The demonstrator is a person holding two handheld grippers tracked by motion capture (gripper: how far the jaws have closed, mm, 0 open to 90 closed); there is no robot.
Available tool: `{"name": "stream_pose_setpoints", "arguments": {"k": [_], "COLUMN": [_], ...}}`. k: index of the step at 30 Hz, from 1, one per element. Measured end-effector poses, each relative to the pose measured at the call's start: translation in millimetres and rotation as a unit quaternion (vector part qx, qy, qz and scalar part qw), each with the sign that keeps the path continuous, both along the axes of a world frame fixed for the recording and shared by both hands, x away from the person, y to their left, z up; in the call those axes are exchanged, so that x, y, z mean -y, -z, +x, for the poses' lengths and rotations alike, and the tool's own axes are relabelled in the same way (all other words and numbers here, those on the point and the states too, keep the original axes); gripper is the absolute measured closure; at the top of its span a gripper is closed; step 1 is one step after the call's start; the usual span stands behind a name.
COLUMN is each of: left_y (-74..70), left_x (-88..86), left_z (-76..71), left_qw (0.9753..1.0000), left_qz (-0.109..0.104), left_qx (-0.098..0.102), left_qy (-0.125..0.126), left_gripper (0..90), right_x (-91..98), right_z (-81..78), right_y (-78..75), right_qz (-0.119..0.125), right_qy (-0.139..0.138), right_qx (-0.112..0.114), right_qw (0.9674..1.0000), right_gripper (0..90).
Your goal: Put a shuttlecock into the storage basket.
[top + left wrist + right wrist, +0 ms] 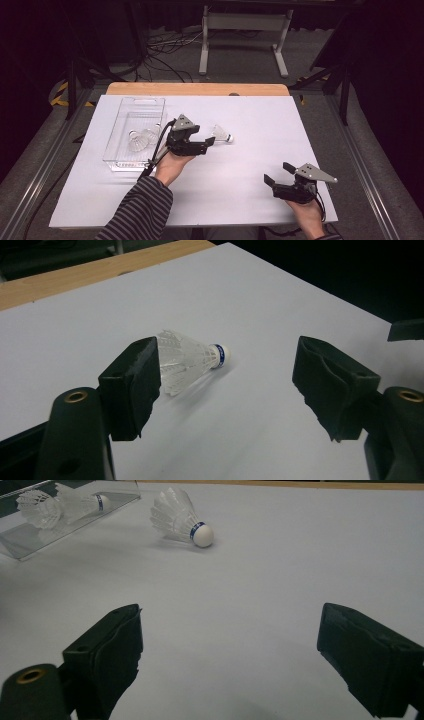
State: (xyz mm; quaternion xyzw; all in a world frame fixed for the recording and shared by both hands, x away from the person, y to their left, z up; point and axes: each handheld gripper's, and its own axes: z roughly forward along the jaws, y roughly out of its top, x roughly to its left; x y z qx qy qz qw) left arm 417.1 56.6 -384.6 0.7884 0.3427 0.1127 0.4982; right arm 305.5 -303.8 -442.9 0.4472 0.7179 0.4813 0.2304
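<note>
approach step: left gripper [225, 390], jaws spread wide and empty, has the loose shuttlecock [187, 360] lying just ahead nearer its left jaw; next, centre and clench on it.

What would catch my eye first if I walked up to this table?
Probably the white shuttlecock lying alone on the white table, with the left tool reaching toward it, jaws wide apart. Next, the clear tray at the table's left, holding two more shuttlecocks. The right tool sits open near the front edge.
</note>
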Motion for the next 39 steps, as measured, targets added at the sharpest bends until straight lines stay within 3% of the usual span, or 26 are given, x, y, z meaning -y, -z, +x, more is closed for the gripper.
{"name": "stream_pose_setpoints", "arguments": {"k": [6,24,31,37,39], "left_y": [-0.1,0.2,-2.2,-2.4,-1.9], "left_x": [4.2,17.1,22.2,25.2,26.6], "left_z": [5.5,23.8,32.2,41.3,43.6], "left_qw": [1.0,0.9993,0.9977,0.995,0.9944], "left_qz": [0.007,0.036,0.06,0.091,0.092], "left_qx": [0.006,-0.012,-0.03,-0.042,-0.052], "left_qy": [-0.003,-0.004,-0.007,-0.006,-0.008], "left_gripper": [28.1,28.2,28.8,29.2,30.2], "right_x": [0.1,0.5,0.5,0.6,0.5], "right_z": [0.6,0.5,0.3,0.6,0.8], "right_y": [0.5,0.2,0.1,0.3,0.4], "right_qz": [0.001,0.003,0.002,0.002,0.001], "right_qy": [0.0,0.0,-0.001,-0.001,-0.001], "right_qx": [-0.002,-0.002,-0.002,-0.001,-0.001], "right_qw": [1.0,1.0,1.0,1.0,1.0], "right_gripper": [11.8,11.8,11.8,11.8,11.8]}}
